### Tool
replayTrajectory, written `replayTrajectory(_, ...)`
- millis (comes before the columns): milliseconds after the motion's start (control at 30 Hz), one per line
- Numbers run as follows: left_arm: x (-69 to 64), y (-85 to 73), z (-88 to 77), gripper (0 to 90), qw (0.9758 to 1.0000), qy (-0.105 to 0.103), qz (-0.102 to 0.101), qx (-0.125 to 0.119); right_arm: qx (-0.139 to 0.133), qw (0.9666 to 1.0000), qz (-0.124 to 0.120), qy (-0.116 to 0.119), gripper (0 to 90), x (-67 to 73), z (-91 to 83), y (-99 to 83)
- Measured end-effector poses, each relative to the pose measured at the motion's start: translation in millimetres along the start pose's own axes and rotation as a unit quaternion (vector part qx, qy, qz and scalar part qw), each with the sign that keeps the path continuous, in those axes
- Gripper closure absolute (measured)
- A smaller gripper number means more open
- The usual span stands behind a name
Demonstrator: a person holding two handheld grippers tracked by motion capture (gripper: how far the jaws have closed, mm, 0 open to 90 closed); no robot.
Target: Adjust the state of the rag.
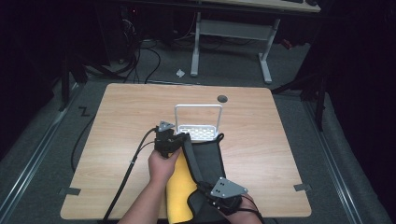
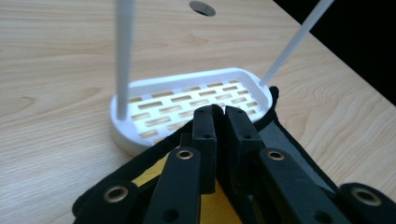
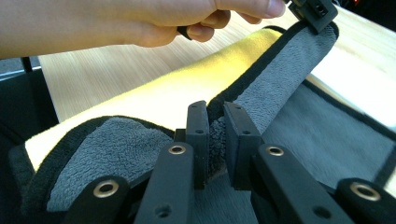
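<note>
while the left gripper (image 1: 173, 138) is clenching the cloth's (image 1: 208, 156) far edge just beside the white rack (image 1: 198, 133), the right gripper (image 3: 215, 140) is pinching its near edge; the cloth, grey over yellow, is lying across the table's (image 1: 116, 135) near middle.

Left claw (image 1: 173, 138): held in the left hand (image 1: 162, 164), forearm entering from the bottom edge and angled up and rightward; jaws pressed nearly together. Right claw (image 3: 215, 122): positioned low at the near edge, close to the person's body; jaws almost closed, pinching fabric between the pads.
</note>
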State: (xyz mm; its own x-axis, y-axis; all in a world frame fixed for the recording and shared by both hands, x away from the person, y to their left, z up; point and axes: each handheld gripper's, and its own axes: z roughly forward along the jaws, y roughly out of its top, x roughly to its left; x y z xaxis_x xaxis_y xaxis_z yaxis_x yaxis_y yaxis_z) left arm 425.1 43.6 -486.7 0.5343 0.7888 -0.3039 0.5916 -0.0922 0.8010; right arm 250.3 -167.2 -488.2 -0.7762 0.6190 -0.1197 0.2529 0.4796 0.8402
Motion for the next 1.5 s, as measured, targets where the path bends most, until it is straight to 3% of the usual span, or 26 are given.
replayTrajectory(167, -11.9, 2.4, 6.9, 82.9, 0.9999, -0.003, 0.015, 0.006, 0.0, 1.0, 0.009, -0.003, 81.4, -2.0, -7.4, -4.4)
replayTrajectory(567, -24.9, 7.0, 15.5, 82.7, 0.9993, -0.013, 0.032, 0.012, 0.003, 0.9996, 0.02, -0.02, 80.7, -7.4, -22.1, -16.9)
replayTrajectory(900, -39.4, 4.7, 39.7, 81.8, 0.9983, -0.016, 0.045, 0.032, 0.032, 0.9988, 0.029, -0.024, 76.8, -12.6, -23.2, -31.0)
replayTrajectory(1067, -45.3, 1.9, 43.7, 80.9, 0.998, -0.024, 0.05, 0.031, 0.022, 0.9987, 0.044, -0.017, 71.0, -18.3, -30.1, -32.4)
replayTrajectory(1167, -48.1, 3.1, 46.4, 80.4, 0.9979, -0.03, 0.048, 0.03, 0.008, 0.9985, 0.048, -0.027, 69.3, -22.1, -35.8, -30.7)
replayTrajectory(1233, -50.0, 3.6, 48.4, 77.1, 0.9978, -0.041, 0.045, 0.025, 0.005, 0.9982, 0.05, -0.032, 69.0, -23.8, -36.3, -30.2)
replayTrajectory(1367, -53.3, 3.0, 49.2, 55.4, 0.9973, -0.059, 0.041, 0.018, 0.008, 0.9978, 0.053, -0.04, 68.2, -26.9, -34.6, -32.9)
replayTrajectory(1500, -58.3, 2.3, 40.5, 51.1, 0.9961, -0.063, 0.06, 0.012, 0.006, 0.997, 0.063, -0.044, 68.0, -31.0, -35.7, -34.5)
